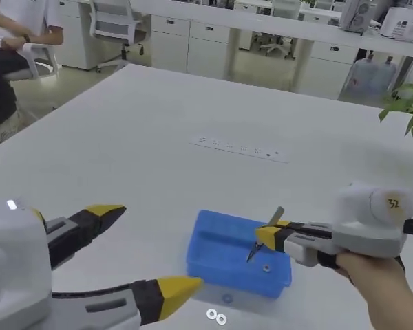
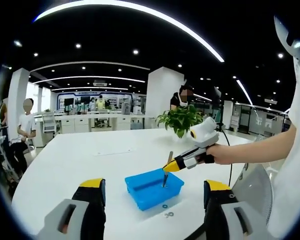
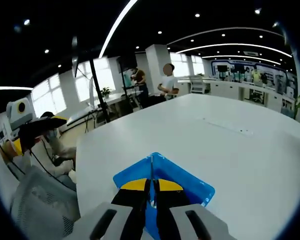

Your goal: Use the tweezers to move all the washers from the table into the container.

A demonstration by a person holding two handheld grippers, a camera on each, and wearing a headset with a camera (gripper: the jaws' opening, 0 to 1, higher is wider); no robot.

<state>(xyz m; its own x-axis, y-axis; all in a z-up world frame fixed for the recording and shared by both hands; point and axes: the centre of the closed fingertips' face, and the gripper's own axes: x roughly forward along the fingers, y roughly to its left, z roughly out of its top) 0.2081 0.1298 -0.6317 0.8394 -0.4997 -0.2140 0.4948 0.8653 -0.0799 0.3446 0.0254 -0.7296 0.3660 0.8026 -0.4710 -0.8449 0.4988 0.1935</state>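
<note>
Left gripper [image 1: 155,246] sat closest, bottom-left of the head view, jaws wide apart and holding nothing. Right gripper [image 1: 263,237] had its jaws clamped on the tweezers [image 1: 276,217], tips angled down inside the blue container [image 1: 220,276]. One washer in the bin [image 1: 266,267] lay on the floor just beside the tips, so this looked like the drop-off stage. Couldn't tell whether the tips themselves held anything.

Two washers [image 1: 216,316] lay touching on the table near the container's front wall, and a third [image 1: 226,298] seemed to sit right at that wall, though blue tint made it hard to call.

To do this well: probably keep the tips low over the floor before easing off so nothing bounces out. For the pair, come in shallow and pinch one rim at a time. The left gripper could steady the container if it slides.

Surface was a broad white table [image 1: 158,124], smooth, with an inset socket strip [image 1: 239,148] well beyond the bin. Room was an open office – desks, swivel chairs, a potted plant [image 1: 406,106] at the right, a seated person [image 1: 7,41] far left
</note>
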